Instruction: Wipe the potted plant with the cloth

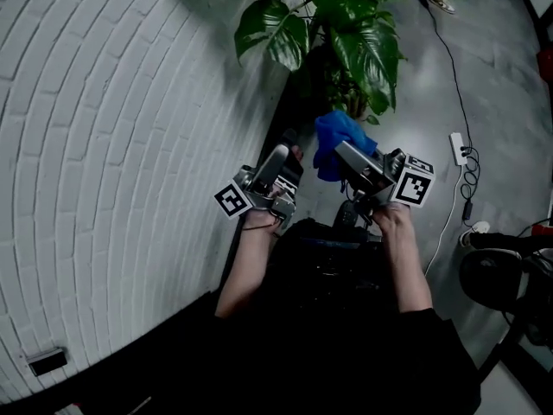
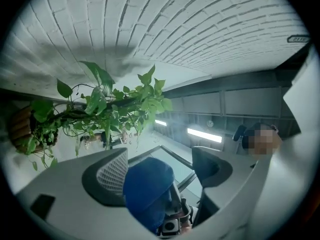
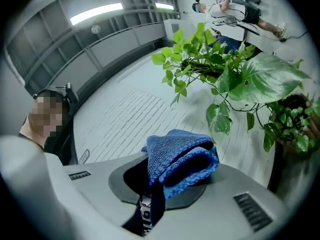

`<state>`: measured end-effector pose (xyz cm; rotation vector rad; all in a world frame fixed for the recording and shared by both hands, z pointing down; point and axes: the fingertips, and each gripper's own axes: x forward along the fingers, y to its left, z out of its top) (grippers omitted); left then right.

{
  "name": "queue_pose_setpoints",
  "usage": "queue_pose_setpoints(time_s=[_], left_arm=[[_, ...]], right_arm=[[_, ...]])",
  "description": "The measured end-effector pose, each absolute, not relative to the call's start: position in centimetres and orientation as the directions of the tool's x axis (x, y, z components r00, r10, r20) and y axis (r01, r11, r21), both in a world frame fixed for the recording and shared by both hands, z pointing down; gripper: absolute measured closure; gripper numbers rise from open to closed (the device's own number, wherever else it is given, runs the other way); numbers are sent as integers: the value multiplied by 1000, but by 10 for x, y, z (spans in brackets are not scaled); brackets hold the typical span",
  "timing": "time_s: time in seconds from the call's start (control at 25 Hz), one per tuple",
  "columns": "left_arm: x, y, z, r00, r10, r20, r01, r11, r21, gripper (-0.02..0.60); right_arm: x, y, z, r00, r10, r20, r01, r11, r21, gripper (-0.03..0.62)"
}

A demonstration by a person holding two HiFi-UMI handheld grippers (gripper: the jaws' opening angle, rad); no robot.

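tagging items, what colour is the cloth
The cloth is blue, clearest in the right gripper view.

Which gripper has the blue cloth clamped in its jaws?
The right gripper: its jaws are shut on the blue cloth. The left gripper has its jaws wide apart, gripping nothing.

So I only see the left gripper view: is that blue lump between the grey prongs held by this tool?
Observer: No. The right gripper view shows the blue cloth folded and clamped in the right tool.
Operator: Then what is mine doing?
Observer: In the head view the left tool is beside the right one, jaws apart, gripping nothing.
Operator: Anything lying about nearby?
Observer: Yes, in the head view a white power strip lies on the grey floor, to the right of the potted plant.
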<state>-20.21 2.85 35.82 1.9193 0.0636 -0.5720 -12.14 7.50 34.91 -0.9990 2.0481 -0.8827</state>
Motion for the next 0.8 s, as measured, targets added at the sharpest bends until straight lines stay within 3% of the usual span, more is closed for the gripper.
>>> queue_pose_setpoints(time_s=[0.28, 0.56, 0.8], left_arm=[[-210, 22, 346, 900, -188, -393, 296, -396, 869, 184], [-279, 48, 369, 893, -128, -432, 368, -346, 863, 184], [-303, 63, 339, 882, -95, -461, 403, -354, 844, 184]], right_arm=[[-127, 68, 337, -418, -881, -219, -404, 397, -824, 536], [-209, 106, 363, -357, -923, -144, -477, 313, -822, 536], [-236, 114, 335, -347, -929, -131, -510, 304, -805, 536]])
